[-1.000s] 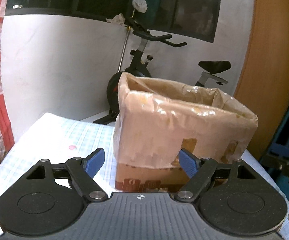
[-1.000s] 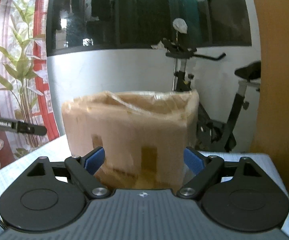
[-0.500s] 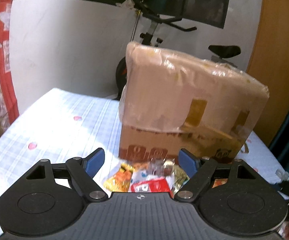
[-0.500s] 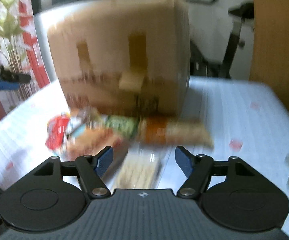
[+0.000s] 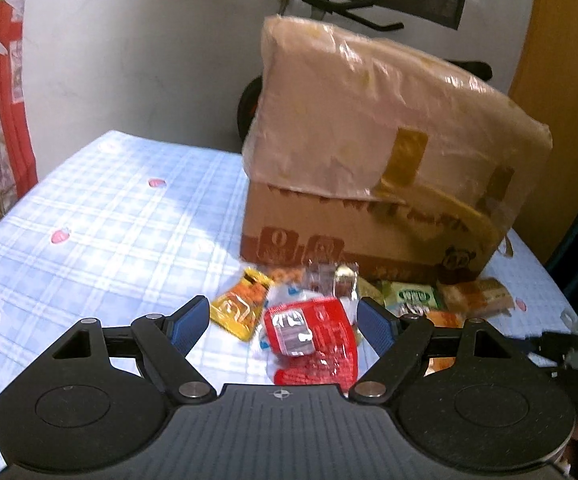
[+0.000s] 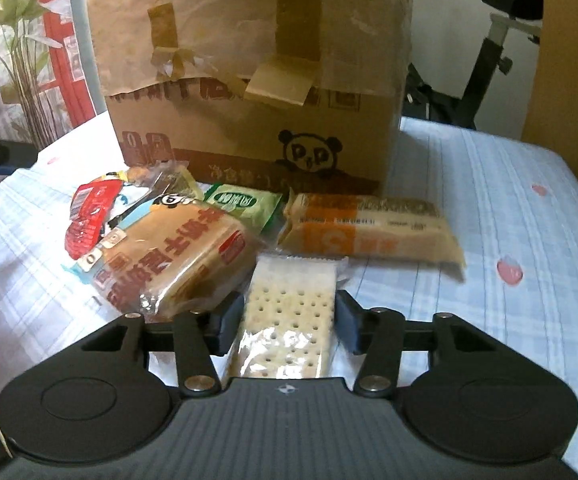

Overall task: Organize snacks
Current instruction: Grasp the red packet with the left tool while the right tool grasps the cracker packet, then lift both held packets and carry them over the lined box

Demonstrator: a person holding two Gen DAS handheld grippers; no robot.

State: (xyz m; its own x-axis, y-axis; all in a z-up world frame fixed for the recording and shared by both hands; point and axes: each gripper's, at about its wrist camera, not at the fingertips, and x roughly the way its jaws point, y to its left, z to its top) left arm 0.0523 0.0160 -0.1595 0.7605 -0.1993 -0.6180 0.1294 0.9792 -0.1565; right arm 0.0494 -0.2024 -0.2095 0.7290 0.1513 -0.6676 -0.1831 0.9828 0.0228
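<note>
A pile of snack packets lies on the table in front of a cardboard box (image 5: 369, 184) lined with a plastic bag. In the left wrist view my left gripper (image 5: 283, 322) is open above a red packet (image 5: 313, 336), beside a yellow-orange packet (image 5: 241, 308). In the right wrist view my right gripper (image 6: 289, 320) has its fingers on both sides of a cracker packet (image 6: 289, 312), pads close to or touching it. A big bread packet (image 6: 173, 256), a green packet (image 6: 241, 204) and an orange-and-beige packet (image 6: 369, 232) lie around it, below the box (image 6: 249, 80).
The table has a blue checked cloth (image 5: 109, 216) with pink strawberry prints. An exercise bike (image 6: 485, 64) stands behind the table. A plant (image 6: 21, 60) and red curtain are at the left, and an orange wooden panel (image 5: 561, 60) at the right.
Both grippers have come down from box height to the snack pile. The right fingers have narrowed around the cracker packet. The left fingers stay wide open.
</note>
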